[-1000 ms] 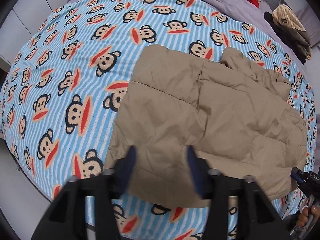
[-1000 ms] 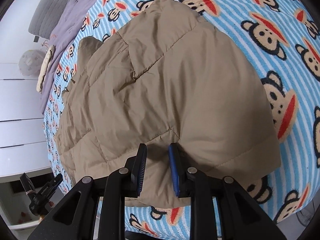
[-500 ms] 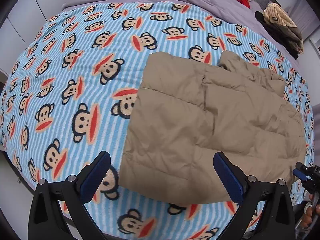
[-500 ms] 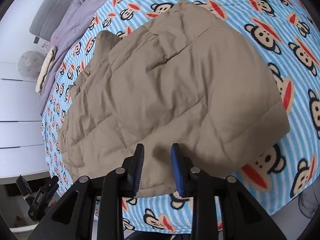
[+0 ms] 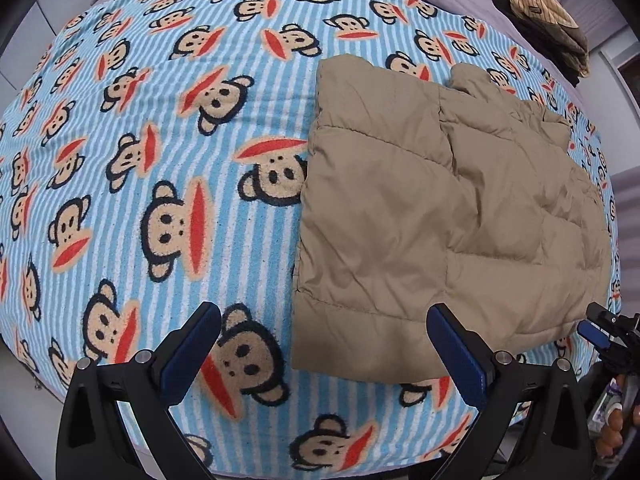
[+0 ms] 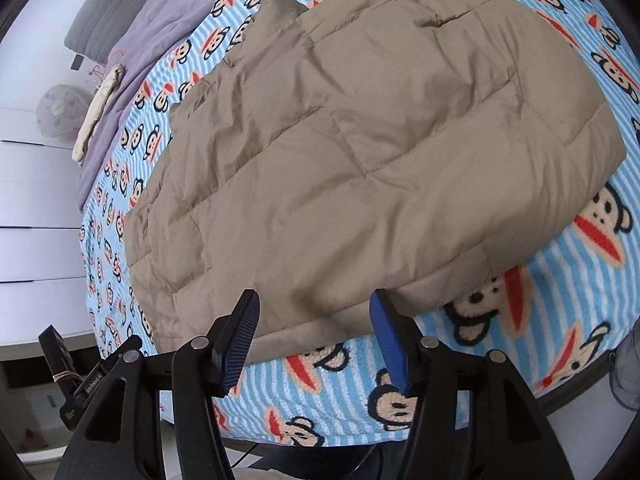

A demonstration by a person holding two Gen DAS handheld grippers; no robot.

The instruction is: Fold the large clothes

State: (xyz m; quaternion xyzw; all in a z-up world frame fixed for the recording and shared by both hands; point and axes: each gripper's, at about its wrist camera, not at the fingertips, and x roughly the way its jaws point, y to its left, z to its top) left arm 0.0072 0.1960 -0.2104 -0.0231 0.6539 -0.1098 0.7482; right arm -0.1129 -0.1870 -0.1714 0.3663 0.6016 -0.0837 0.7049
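A folded tan puffer jacket (image 5: 440, 216) lies on the monkey-print bed (image 5: 160, 160). The left hand-held gripper (image 5: 324, 340) gapes wide over the jacket's near-left corner; the right hand-held gripper (image 6: 314, 332), opening and empty, hovers at its near edge.

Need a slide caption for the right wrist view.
Right gripper, jaws opening and empty, above the near edge of a folded tan puffer jacket on a monkey-print blanket.

A bed spread with a blue-and-white striped monkey-print blanket (image 5: 168, 92) carries a folded tan quilted jacket (image 5: 440, 216) lying flat near its edge, with a lilac sheet (image 6: 132, 60) and a pile of dark and striped clothes (image 5: 548, 20) farther back.
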